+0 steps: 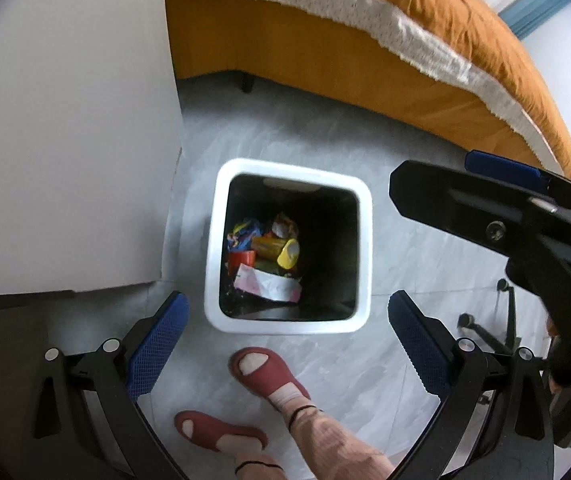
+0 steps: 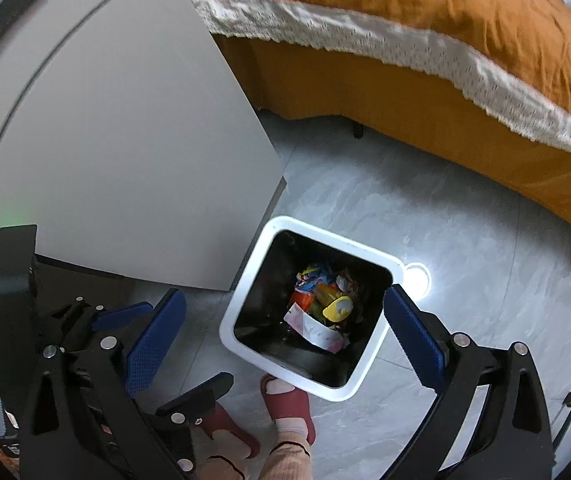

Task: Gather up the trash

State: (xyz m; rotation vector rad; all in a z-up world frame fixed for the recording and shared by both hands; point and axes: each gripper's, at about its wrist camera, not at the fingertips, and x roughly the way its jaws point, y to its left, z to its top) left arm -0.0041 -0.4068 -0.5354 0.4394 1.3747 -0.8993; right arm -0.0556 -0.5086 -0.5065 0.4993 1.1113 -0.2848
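A bed with an orange cover and a white lace-edged sheet (image 1: 385, 40) fills the far side of the room, with grey marbled floor tiles (image 1: 425, 272) running out from under it. A pale grey flat cabinet panel (image 1: 65, 140) stands at the left, and the white square plastic bin with a black inside (image 1: 287, 326) sits on the floor just beside its corner, probably so it stays within reach. The trash, a heap of colourful wrappers, a yellow-capped tube and a pink-and-white paper (image 1: 267, 264), lies at the bottom of the bin, so the collecting looks largely done.

Both tools point steeply down over the bin. The left claw (image 1: 285, 348) stands wide open with nothing between its blue pads, framing the near rim. The right claw (image 2: 285, 328) is equally wide and empty, with the bin's mouth between its fingers. The person's feet in red slippers (image 1: 265, 372) stand just short of the bin.
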